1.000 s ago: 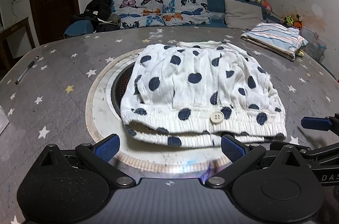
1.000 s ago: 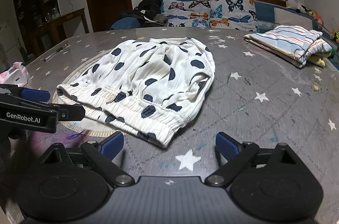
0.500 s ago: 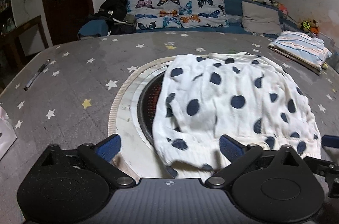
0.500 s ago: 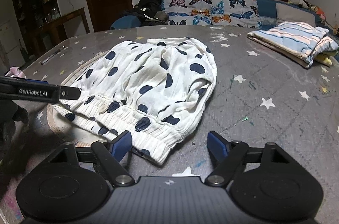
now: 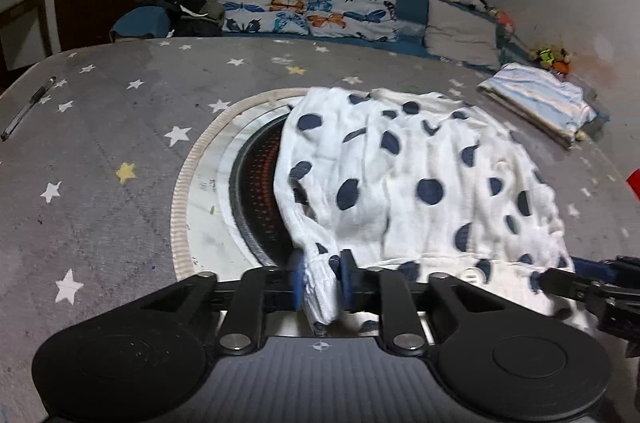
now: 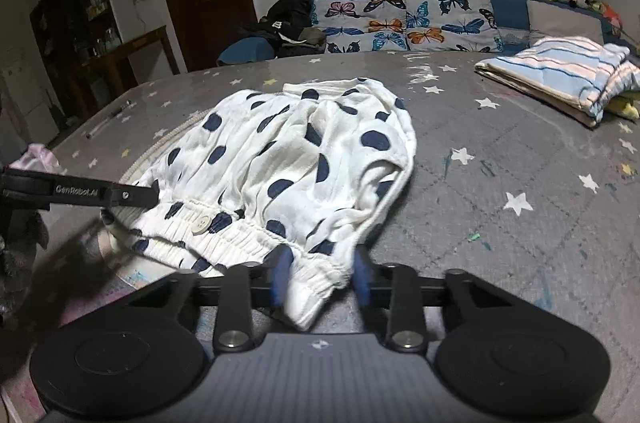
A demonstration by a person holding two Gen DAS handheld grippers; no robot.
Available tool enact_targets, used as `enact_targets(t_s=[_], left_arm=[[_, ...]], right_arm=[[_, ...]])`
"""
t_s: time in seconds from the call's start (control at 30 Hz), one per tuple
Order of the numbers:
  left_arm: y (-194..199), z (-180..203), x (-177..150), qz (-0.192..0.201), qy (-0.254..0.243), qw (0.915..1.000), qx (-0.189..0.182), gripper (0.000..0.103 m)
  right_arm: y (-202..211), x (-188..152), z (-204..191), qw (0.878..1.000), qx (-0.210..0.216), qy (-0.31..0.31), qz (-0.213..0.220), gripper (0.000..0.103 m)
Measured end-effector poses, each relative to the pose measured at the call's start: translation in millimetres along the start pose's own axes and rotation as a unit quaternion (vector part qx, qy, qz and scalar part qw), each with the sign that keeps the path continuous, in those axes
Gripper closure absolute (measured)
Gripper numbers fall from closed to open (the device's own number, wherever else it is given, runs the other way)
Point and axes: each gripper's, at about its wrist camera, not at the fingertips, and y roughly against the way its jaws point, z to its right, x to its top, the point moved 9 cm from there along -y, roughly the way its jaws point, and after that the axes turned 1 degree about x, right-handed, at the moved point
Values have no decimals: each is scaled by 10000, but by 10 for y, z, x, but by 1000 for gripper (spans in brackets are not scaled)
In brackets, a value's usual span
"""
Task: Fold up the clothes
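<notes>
The polka-dot garment (image 5: 416, 179) lies spread mid-tabletop (image 5: 100, 151), waistband at the near edge, still to be folded; a striped bundle (image 6: 560, 75) sits folded at the far right. Both the left hand-held gripper (image 5: 320, 281) and the right hand-held gripper (image 6: 320, 273), apart a second ago, now pinch waistband corners.

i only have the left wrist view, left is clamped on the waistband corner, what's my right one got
Observer: The right gripper is shut on the other waistband corner of the spotted shorts.
Operator: anything off to the left of the table i can't see
Observer: A pink and white cloth lies at the table's left edge.
Operator: and that striped pile, just one piece
Observer: Something yellow pokes out from under the striped clothes.
</notes>
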Motion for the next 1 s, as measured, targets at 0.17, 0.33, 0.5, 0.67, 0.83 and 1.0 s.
enact_targets(t_s=[0.17, 0.33, 0.5, 0.67, 0.83, 1.0], left_arm=[[301, 80, 34, 184, -31, 9996, -215, 90], [631, 124, 24, 267, -44, 9985, -485, 90], [901, 171, -89, 214, -81, 9969, -751, 90], [1181, 175, -247, 103, -105, 9950, -988, 90], [1371, 176, -457, -114, -205, 9930, -1159, 90], [1367, 166, -705, -453, -347, 9913, -1186, 90]], right_arm=[[143, 33, 24, 9998, 166, -85, 76, 87], [395, 40, -45, 9981, 592, -76, 131, 93], [646, -32, -182, 9943, 1061, 39, 66, 93], [937, -85, -275, 9901, 1389, 223, 15, 93], [1265, -184, -390, 9847, 1677, 475, -65, 93], [1412, -414, -549, 9746, 2028, 829, -471, 92]])
